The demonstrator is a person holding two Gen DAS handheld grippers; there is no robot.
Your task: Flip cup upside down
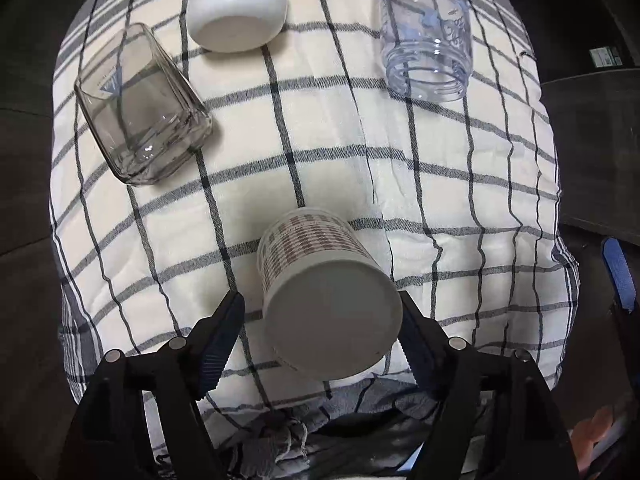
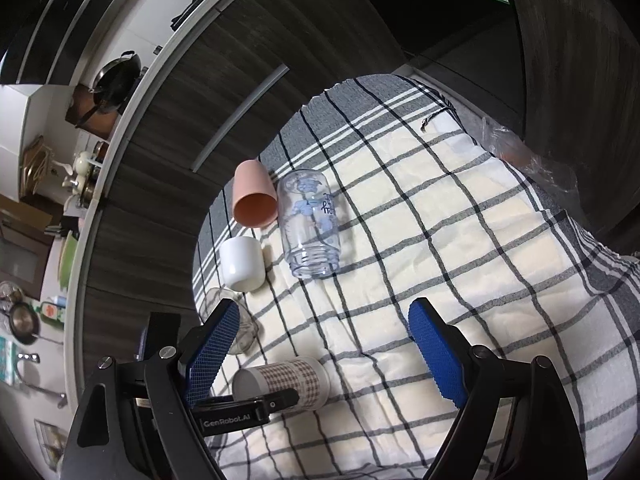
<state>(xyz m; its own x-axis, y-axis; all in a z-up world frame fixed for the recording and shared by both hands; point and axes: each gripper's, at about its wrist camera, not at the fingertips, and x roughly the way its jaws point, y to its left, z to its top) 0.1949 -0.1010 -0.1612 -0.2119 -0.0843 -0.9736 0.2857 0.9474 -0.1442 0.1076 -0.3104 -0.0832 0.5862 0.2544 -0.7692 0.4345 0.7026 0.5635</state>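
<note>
Left gripper [image 1: 320,320] jaws apart around checked cup [image 1: 320,280]; pink cup [image 2: 254,200] right-view only.

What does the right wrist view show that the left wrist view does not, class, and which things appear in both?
Only the right wrist view shows the whole pink cup, the kitchen shelves and the open right gripper. Only the left wrist view shows the checked cup's flat base between the open left gripper's fingers. Both show the checked cup, white cup, printed clear bottle, glass tumbler and plaid cloth.
</note>
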